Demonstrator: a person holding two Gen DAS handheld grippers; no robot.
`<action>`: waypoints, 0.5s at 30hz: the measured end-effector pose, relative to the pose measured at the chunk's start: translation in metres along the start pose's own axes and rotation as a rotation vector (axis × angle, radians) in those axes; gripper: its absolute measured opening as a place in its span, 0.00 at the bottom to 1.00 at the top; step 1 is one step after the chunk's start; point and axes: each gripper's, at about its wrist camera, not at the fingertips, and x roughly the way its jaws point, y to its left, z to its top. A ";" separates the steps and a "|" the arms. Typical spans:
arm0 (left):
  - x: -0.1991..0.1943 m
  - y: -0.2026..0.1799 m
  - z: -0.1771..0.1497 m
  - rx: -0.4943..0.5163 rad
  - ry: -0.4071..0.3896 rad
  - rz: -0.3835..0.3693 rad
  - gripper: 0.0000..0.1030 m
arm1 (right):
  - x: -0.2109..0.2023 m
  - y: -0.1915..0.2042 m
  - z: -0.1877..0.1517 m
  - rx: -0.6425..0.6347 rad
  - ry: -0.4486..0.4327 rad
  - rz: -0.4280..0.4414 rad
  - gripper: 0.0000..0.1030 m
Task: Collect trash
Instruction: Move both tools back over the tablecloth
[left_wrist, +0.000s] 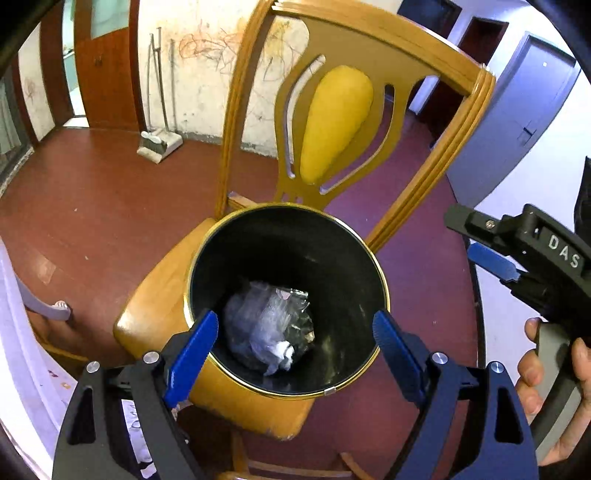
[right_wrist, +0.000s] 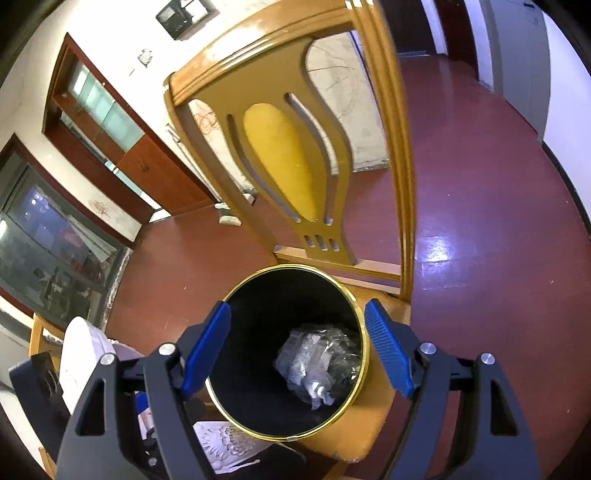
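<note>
On the wooden chair (left_wrist: 155, 314) seat a black bin (left_wrist: 332, 258) with a gold rim is standing upright, open top facing both cameras. Crumpled clear plastic trash (left_wrist: 266, 325) with a bit of white paper is lying at the bin's bottom; in the right wrist view the same trash (right_wrist: 317, 358) is sitting toward 4 o'clock inside the bin (right_wrist: 258, 332). Left gripper (left_wrist: 295, 339) is hovering over the bin mouth, blue fingers (left_wrist: 192, 354) standing wide apart at 8 and 4 o'clock of the rim, nothing between them, not pressing anything. Right gripper (right_wrist: 297, 347) is hanging above the same bin, fingers (right_wrist: 388, 350) also spread wide and empty, straddling the opening. In the left wrist view the right gripper (left_wrist: 491, 258) is showing at 3 o'clock, held by a hand (left_wrist: 543, 376) on its grey handle. Chair (right_wrist: 280, 155) back with a yellow pad is rising at 12 o'clock behind the bin. Dustpan and broom (left_wrist: 159, 144) are leaning by the scribbled wall at 11 o'clock. Floor (left_wrist: 92, 192) is reddish brown.
</note>
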 end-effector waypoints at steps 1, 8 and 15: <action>-0.005 0.003 -0.001 -0.005 -0.011 0.004 0.82 | -0.001 0.005 0.000 -0.007 -0.001 0.005 0.73; -0.063 0.037 -0.012 -0.014 -0.144 0.103 0.92 | -0.014 0.048 -0.009 -0.083 -0.004 0.062 0.73; -0.207 0.129 -0.064 -0.173 -0.386 0.308 0.94 | -0.022 0.148 -0.047 -0.300 0.024 0.263 0.74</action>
